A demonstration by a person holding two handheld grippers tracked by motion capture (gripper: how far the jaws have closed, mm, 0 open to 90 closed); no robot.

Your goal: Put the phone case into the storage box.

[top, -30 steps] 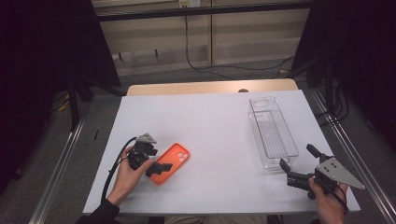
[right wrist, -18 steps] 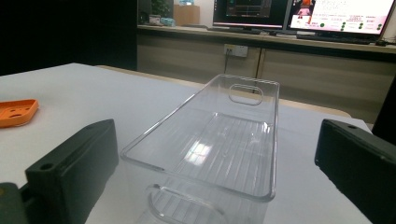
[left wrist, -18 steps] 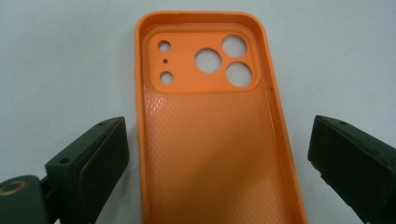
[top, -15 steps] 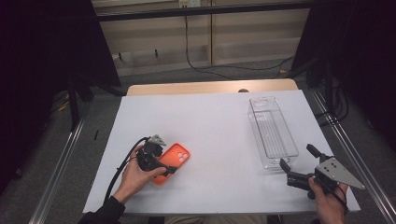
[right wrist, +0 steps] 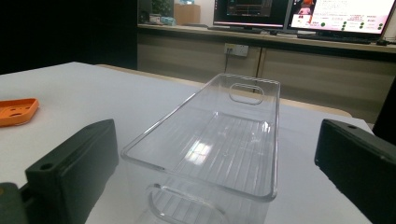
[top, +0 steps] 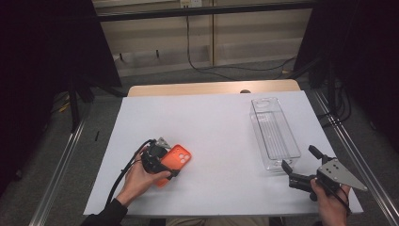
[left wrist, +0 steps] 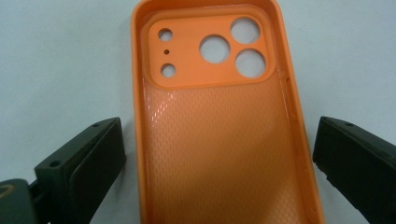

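Pretty dim room with dark curtains on both sides and a pale wall at the back, and in the middle a table [top: 216, 141] covered in a white sheet, with a strip of wood showing along its far edge. The orange phone case [top: 176, 161] lies flat on the sheet toward the front left, open side up, so you can see the camera cutouts and the textured inside in the left gripper view [left wrist: 219, 126]. The left gripper [top: 162, 165] is right at its near end, jaws spread wide with one on each long side of the case. Both pads stand clear of the orange rim with white sheet showing in the gaps, so it's straddling the case, not pinching it. Over on the right, a clear plastic bin [top: 274, 133] sits lengthwise on the sheet, empty, with handle cutouts in its end walls. The right gripper [top: 297, 165] is held just off the bin's near end, jaws also wide apart and holding nothing; in its own view the bin [right wrist: 219, 140] sits between the two black jaws, and the case peeks in at the far left [right wrist: 16, 111], well apart from the bin.
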